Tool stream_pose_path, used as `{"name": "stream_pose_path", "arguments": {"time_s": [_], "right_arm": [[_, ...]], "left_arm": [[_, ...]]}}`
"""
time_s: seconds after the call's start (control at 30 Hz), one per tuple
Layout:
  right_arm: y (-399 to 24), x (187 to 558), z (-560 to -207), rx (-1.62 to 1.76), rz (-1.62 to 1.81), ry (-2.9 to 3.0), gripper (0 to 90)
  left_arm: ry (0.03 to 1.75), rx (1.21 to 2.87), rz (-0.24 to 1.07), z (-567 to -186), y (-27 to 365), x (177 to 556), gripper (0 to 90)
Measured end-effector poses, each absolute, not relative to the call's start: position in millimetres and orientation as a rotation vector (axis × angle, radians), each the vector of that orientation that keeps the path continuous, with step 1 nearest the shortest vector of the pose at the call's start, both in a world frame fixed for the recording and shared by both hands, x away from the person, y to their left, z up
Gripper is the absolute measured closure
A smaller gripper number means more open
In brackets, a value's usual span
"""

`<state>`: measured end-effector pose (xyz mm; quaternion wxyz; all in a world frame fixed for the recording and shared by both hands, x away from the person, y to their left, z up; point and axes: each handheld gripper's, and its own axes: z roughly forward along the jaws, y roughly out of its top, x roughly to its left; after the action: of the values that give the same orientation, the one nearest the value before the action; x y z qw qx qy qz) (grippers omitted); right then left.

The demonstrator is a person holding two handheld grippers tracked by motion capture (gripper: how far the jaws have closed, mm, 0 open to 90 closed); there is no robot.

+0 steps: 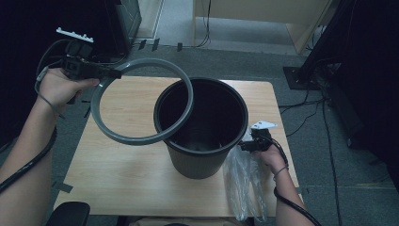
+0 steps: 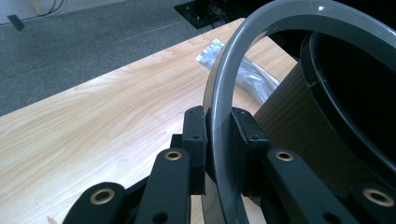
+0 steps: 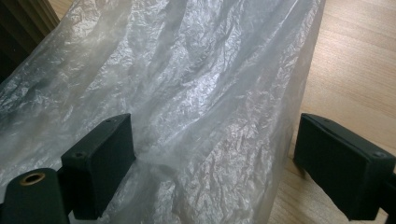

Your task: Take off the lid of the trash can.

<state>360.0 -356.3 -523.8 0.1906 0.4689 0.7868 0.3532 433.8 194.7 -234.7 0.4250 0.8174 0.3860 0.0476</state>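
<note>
Left tool (image 2: 218, 144) clenches the unmarked grey ring (image 1: 141, 101); right tool (image 3: 215, 163) spread over plastic bag (image 3: 187, 93).

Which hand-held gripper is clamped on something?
The left hand-held gripper: its jaws pinch the grey ring. The right hand-held gripper stands wide open around the clear plastic bag, not squeezing it.

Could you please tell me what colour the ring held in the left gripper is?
The ring is plain grey, glossy and unpatterned; the high view shows it best.

Grey ring (image 1: 141, 101); black bin (image 1: 201, 127); clear crinkled bag (image 3: 187, 93); light woodgrain table (image 1: 127, 174).
</note>
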Motion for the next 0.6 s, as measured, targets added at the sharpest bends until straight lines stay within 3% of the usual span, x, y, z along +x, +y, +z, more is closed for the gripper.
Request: {"name": "stream_pose_path", "arguments": {"time_s": [0.6], "right_arm": [[-355.9, 359.9, -523.8, 1.317, 0.99, 2.209, 11.8]], "left_arm": [[0.998, 2.024, 0.136, -243.6, 217.2, 425.5, 77.1]]}}
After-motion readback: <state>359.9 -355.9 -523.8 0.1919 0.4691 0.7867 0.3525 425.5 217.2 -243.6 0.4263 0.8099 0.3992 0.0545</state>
